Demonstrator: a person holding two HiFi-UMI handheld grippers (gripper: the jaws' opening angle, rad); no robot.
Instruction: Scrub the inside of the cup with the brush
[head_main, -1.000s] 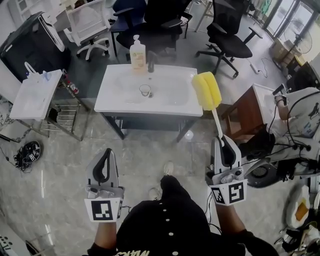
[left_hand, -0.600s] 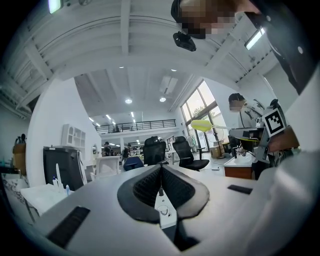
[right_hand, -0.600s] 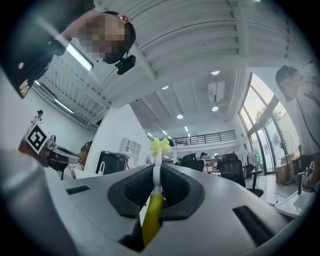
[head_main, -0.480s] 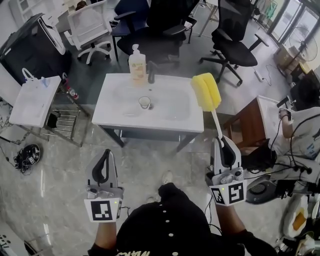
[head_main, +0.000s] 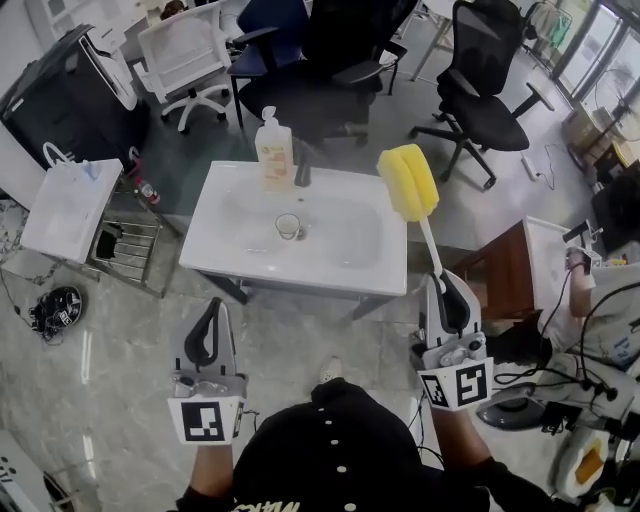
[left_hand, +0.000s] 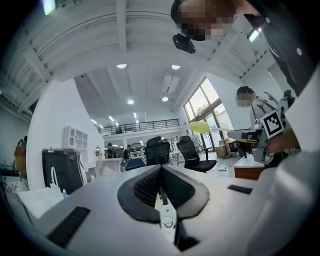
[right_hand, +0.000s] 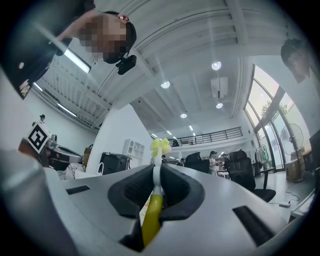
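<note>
Cup (head_main: 289, 227) stands in the sink (head_main: 232, 252), well ahead. Right gripper (head_main: 441, 283) pinches the brush (head_main: 409, 183) handle; left gripper (head_main: 211, 312) is pressed together, empty. Unheld, the cup may tip under scrubbing.

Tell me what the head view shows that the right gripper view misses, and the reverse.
Only the head view: the glass cup standing in the white sink, and the floor below. Only the right gripper view: the ceiling lights, the balcony railing, and, close up, the right gripper with its jaws pressed on the handle of the brush. Both: the brush's yellow sponge head and black office chairs.
</note>
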